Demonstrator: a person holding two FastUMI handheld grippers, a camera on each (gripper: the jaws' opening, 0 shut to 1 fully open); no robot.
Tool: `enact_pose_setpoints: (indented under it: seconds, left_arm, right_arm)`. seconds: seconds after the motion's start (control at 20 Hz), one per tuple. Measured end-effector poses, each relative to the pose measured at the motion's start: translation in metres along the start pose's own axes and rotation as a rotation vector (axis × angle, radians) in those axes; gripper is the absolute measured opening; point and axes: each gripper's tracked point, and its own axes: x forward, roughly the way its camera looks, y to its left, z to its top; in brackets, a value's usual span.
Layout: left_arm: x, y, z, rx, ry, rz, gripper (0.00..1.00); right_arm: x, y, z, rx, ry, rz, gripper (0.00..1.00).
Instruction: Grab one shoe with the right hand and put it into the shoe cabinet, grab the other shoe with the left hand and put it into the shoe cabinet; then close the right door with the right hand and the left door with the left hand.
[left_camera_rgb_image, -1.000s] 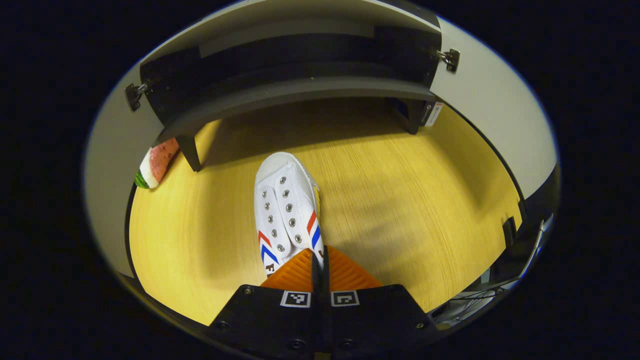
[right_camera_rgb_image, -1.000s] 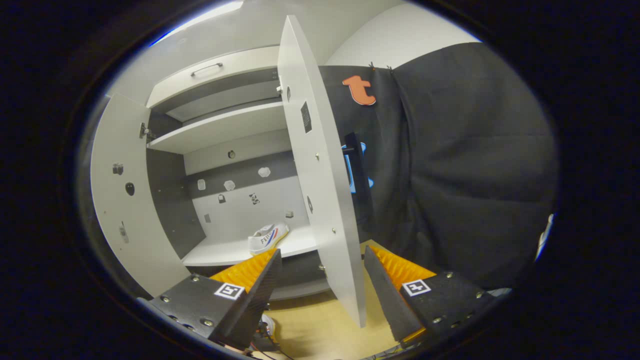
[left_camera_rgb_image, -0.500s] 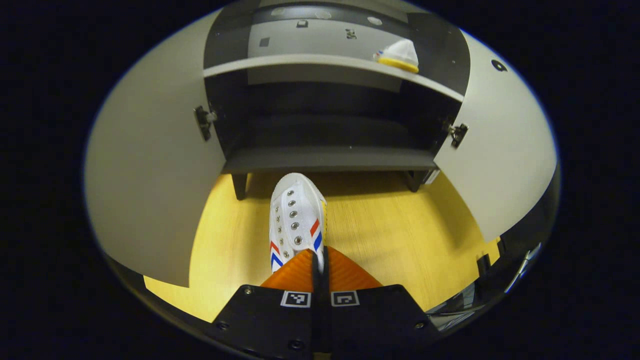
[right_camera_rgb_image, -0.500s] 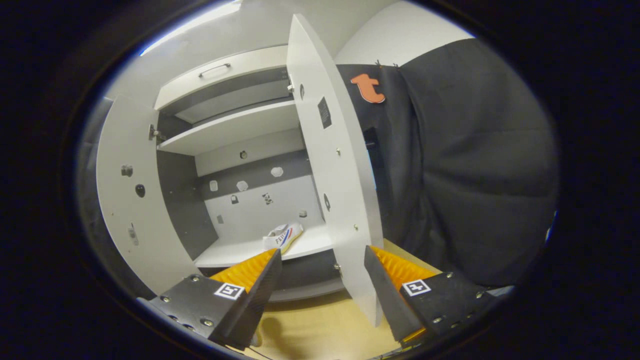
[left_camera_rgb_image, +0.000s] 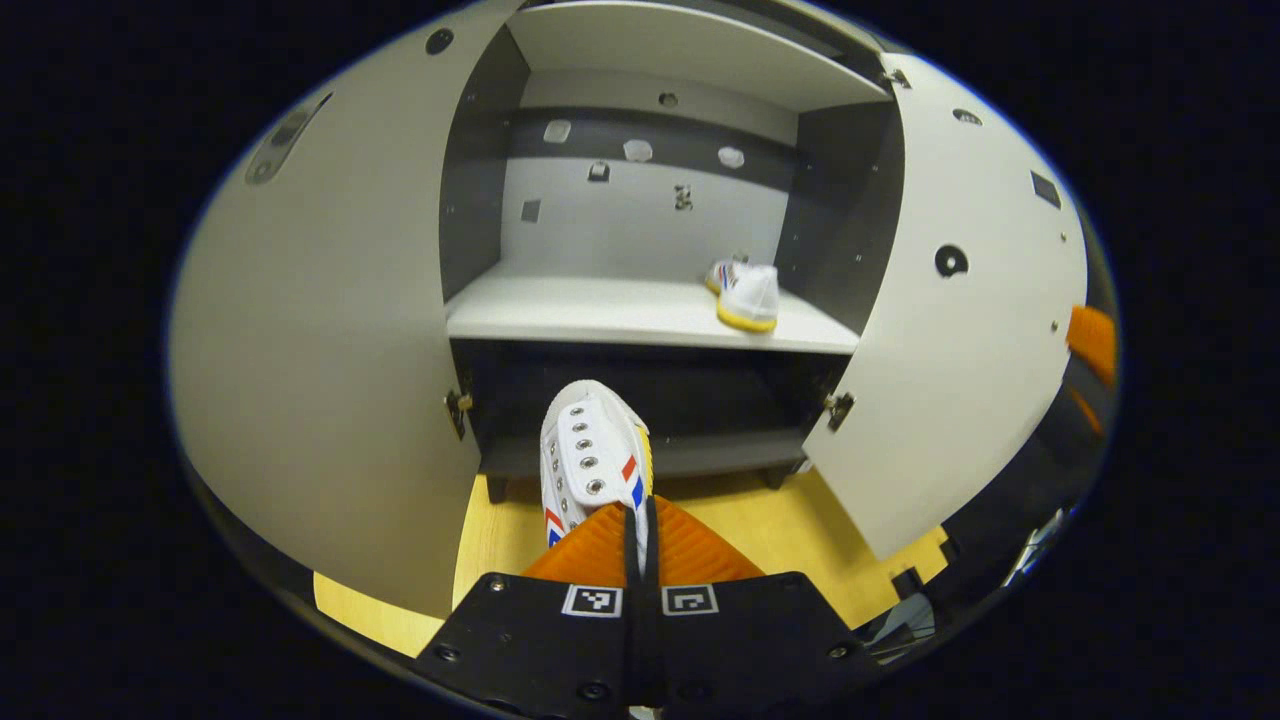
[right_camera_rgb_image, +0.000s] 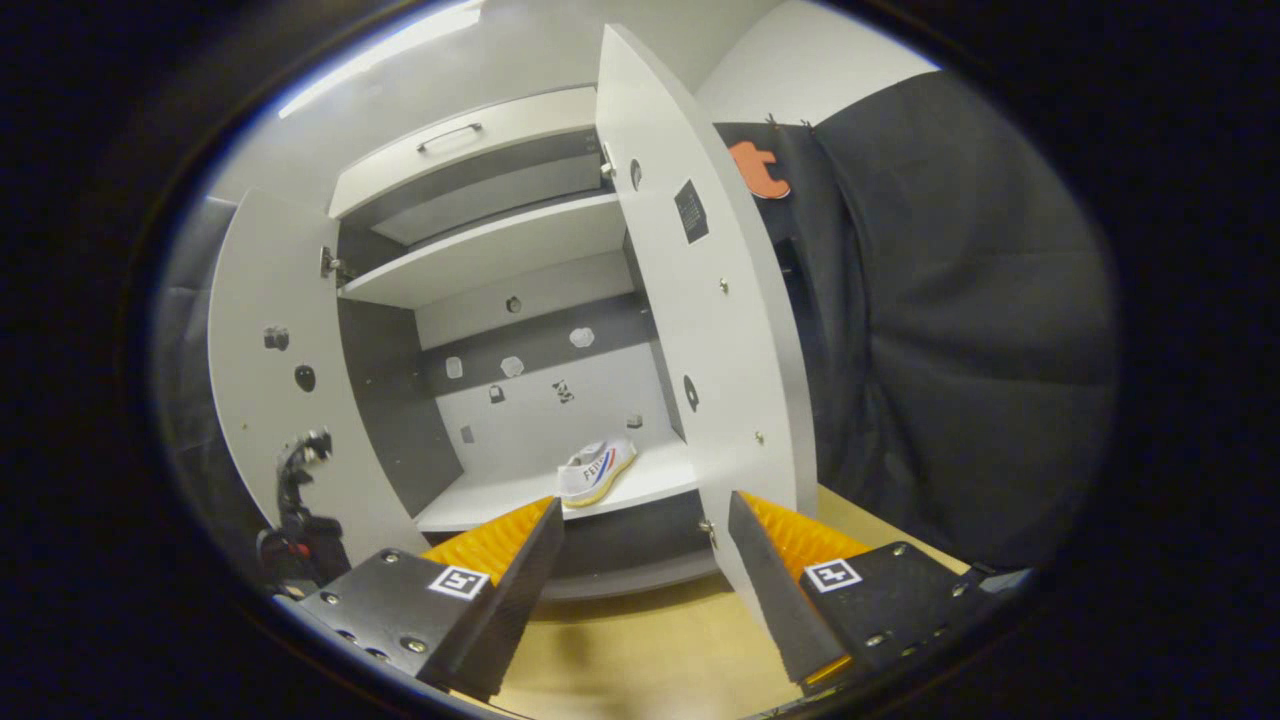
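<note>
My left gripper (left_camera_rgb_image: 640, 515) is shut on the heel end of a white shoe (left_camera_rgb_image: 592, 450) with red and blue stripes. The shoe hangs toe-first in front of the open shoe cabinet, below its light shelf (left_camera_rgb_image: 600, 312). The matching shoe (left_camera_rgb_image: 745, 292) lies at the right end of that shelf, also seen in the right gripper view as the shoe (right_camera_rgb_image: 597, 470). My right gripper (right_camera_rgb_image: 640, 560) is open and holds nothing, low in front of the cabinet near the right door (right_camera_rgb_image: 720, 330).
Both cabinet doors stand wide open: left door (left_camera_rgb_image: 330, 350), right door (left_camera_rgb_image: 960, 340). A dark lower compartment (left_camera_rgb_image: 650, 400) sits under the shelf, above the wooden floor (left_camera_rgb_image: 760, 520). A black cloth wall (right_camera_rgb_image: 950, 330) hangs right of the cabinet. A dark device (right_camera_rgb_image: 300, 520) shows by the left door (right_camera_rgb_image: 280, 400).
My left gripper has risen from the floor with the shoe and now faces the shelf. The right gripper drifted slightly and stayed open.
</note>
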Motion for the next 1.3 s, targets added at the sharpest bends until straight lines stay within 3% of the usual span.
enact_pose_setpoints:
  seconds: [0.3,0.6,0.75,0.8,1.1,1.3]
  left_arm:
    - [0.002,0.007,-0.012,-0.034,-0.177,-0.048,0.00]
    - [0.012,0.006,-0.018,-0.034,-0.231,-0.001,0.00]
    - [0.009,0.006,-0.017,-0.022,-0.203,0.042,0.00]
    - [0.007,0.006,-0.017,-0.024,-0.191,0.052,0.00]
    - [0.013,0.010,-0.024,-0.033,-0.099,0.102,0.00]
    - [0.011,0.007,-0.023,-0.022,-0.045,0.095,0.00]
  right_arm:
    - [-0.008,-0.003,-0.004,0.043,0.004,-0.010,0.99]
    - [-0.023,-0.013,-0.005,0.040,-0.025,-0.047,0.99]
    - [-0.028,-0.019,-0.003,0.028,-0.034,-0.065,0.94]
    - [-0.028,-0.021,-0.003,0.025,-0.035,-0.071,0.99]
    - [-0.030,-0.037,-0.007,0.049,-0.029,-0.112,0.99]
    - [-0.031,-0.048,-0.009,0.061,-0.024,-0.145,0.99]
